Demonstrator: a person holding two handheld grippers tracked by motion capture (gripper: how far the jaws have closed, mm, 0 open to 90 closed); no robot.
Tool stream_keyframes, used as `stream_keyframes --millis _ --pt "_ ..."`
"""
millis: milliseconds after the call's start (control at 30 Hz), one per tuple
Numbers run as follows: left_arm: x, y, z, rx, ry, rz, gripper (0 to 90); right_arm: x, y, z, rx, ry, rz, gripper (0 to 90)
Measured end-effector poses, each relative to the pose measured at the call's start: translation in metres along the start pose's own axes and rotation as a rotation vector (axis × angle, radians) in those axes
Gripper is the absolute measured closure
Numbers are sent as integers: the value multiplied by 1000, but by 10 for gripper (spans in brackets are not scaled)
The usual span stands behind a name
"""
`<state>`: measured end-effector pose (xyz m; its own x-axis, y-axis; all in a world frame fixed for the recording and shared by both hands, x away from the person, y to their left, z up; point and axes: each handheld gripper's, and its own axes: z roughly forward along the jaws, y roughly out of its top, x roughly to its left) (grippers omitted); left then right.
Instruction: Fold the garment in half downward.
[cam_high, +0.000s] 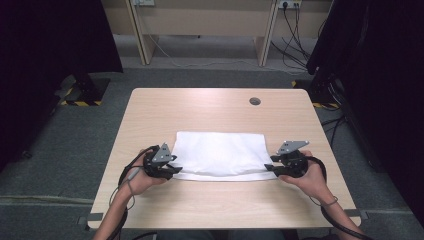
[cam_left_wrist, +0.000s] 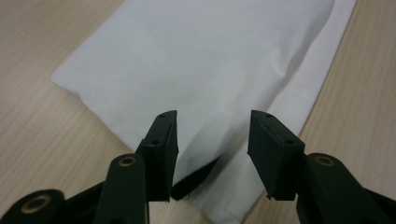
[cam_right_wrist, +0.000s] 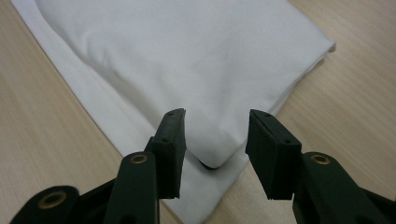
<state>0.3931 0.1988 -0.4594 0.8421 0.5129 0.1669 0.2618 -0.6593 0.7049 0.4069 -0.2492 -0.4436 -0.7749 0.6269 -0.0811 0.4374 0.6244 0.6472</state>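
A white cloth (cam_high: 220, 152) lies folded flat on the light wood table (cam_high: 210, 107), nearer its front. My left gripper (cam_high: 176, 170) sits at the cloth's near left corner and my right gripper (cam_high: 270, 169) at its near right corner, both pointing inward. In the left gripper view the jaws (cam_left_wrist: 214, 116) stand apart over the cloth (cam_left_wrist: 210, 56), and no pad presses on it. The right gripper view shows the same: its jaws (cam_right_wrist: 217, 114) are parted above a corner of the cloth (cam_right_wrist: 187, 56). The top layer's corner stands slightly raised off a thinner bottom layer, with a dark gap beneath.
A round cable hole (cam_high: 255, 101) sits in the table's far right part. Bare wood surrounds the cloth on all sides. Dark curtains (cam_high: 55, 40) flank the table, and a pale desk with cables (cam_high: 295, 30) stands behind on the grey floor.
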Motion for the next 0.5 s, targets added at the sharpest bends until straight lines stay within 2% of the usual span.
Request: stream_keyframes --millis 100,267,500 --pt "1 -4 -2 2 -8 -4 536 1 -3 1 10 1 -13 584" --pt "2 -6 2 17 -18 14 585 1 -5 9 38 -2 -35 637" --pt "3 -5 9 42 -31 23 679 0 -10 15 43 9 -17 720"
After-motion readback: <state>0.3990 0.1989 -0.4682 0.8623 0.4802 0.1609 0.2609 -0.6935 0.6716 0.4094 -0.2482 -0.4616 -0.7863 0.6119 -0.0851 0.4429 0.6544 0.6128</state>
